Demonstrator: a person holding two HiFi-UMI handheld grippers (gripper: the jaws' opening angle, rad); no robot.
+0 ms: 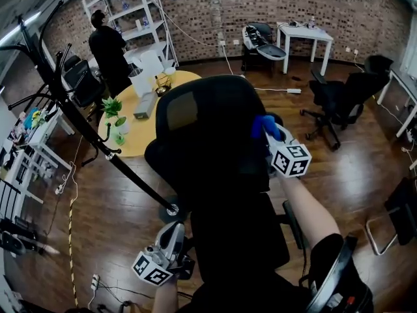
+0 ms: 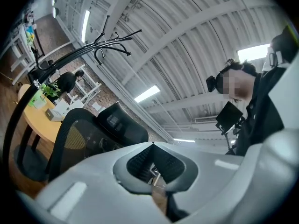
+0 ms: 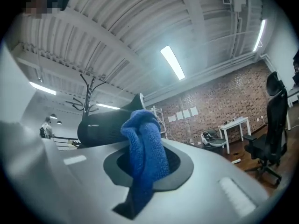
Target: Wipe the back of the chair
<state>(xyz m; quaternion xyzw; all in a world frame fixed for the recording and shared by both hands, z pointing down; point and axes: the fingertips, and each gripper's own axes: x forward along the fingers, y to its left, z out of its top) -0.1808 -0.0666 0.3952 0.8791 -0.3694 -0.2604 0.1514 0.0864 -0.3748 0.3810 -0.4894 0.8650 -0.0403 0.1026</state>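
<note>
Brick wall (image 1: 326, 5) and white shelving (image 1: 140, 8) behind. Wood floor (image 1: 365, 168); round yellow surface (image 1: 140, 142), left. Strip lights (image 3: 173, 62) overhead.

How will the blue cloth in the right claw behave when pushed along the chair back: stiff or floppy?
Probably floppy: the blue cloth bunches and folds over in the right claw. It looks light and soft, so it should follow the curved chair back. Slipping out seems unlikely, as the claw is shut on it.

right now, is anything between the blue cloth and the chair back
Nothing visible does. The right gripper holds the blue cloth at the upper right edge of the office chair's back, with no object between them. Whether the cloth touches it can't be told.
</note>
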